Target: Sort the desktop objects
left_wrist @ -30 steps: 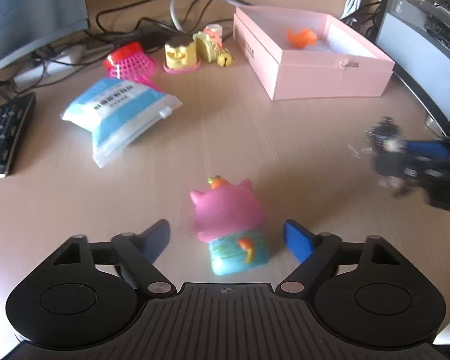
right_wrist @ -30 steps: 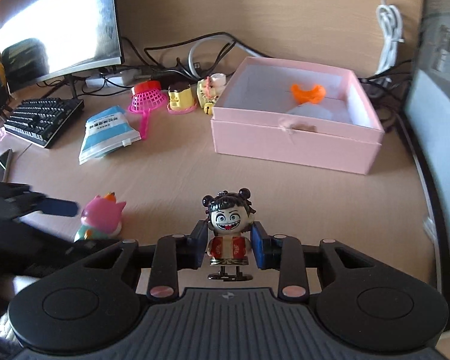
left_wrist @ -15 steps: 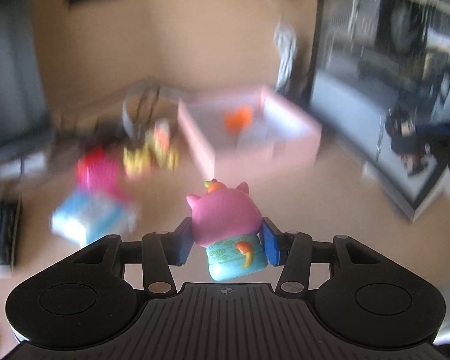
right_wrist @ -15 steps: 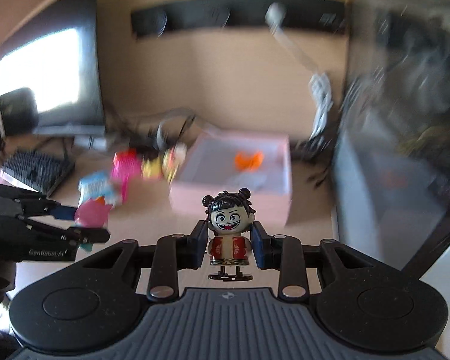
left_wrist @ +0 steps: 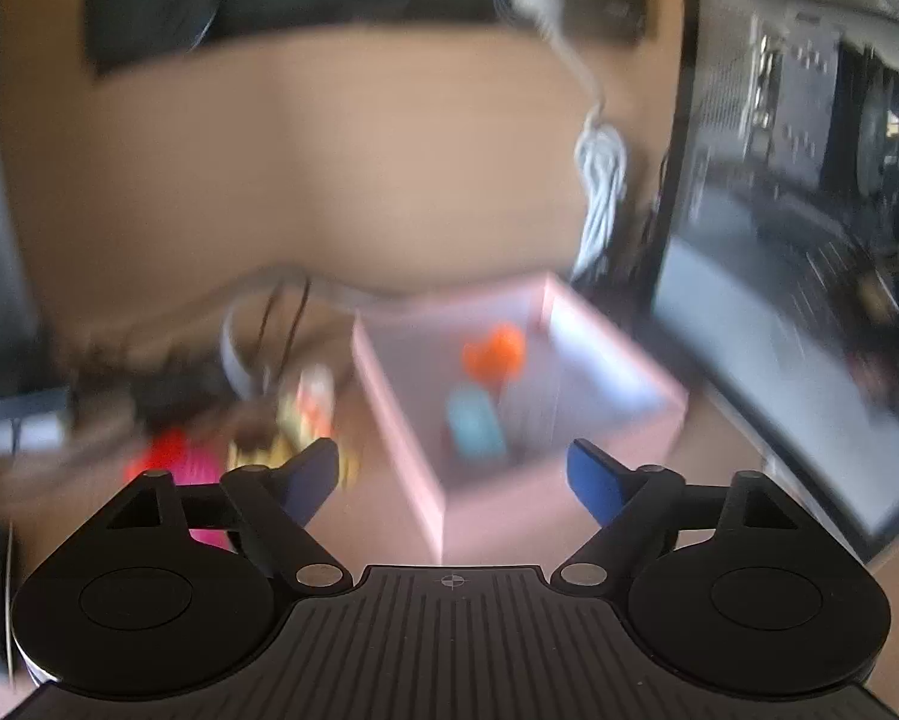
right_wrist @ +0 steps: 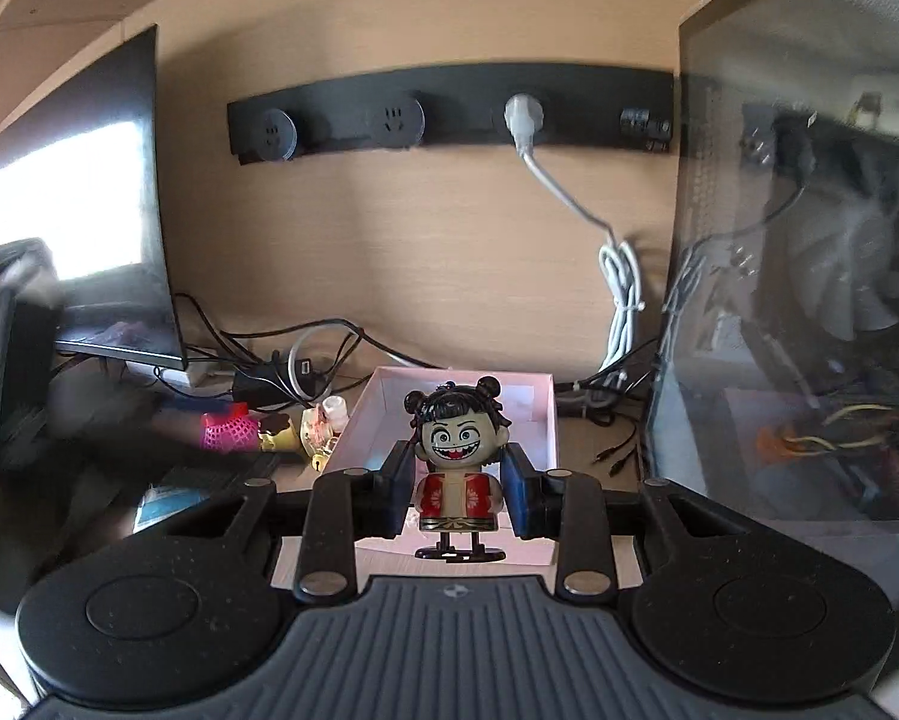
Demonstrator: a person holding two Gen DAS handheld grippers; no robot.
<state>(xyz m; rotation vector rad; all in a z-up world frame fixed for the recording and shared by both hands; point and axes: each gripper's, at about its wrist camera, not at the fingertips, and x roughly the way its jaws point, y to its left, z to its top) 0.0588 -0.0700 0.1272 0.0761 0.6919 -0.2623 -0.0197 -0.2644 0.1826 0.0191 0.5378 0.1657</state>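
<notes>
Only the left view looks into the pink box (left_wrist: pixel 569 420): orange (left_wrist: pixel 493 354) and teal (left_wrist: pixel 475 426) blurs ahead of the left gripper (left_wrist: pixel 452 471), whose empty jaws are opening. The right gripper (right_wrist: pixel 457 489) is clamped on the figurine (right_wrist: pixel 457 462), the box rim (right_wrist: pixel 542 414) just beyond and a computer case (right_wrist: pixel 809 300) close on its right.

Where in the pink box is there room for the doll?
Bare floor lies along the pink box right wall, beside the orange toy and teal toy. Left of the box it is crowded: cables, yellow toys, pink net.

The small big-headed doll (right_wrist: pixel 457 468) looks like shiny, smooth plastic. The pink square box (right_wrist: pixel 544 402) looks like matt card. The pale wall panel (right_wrist: pixel 425 252) shows wood grain.
</notes>
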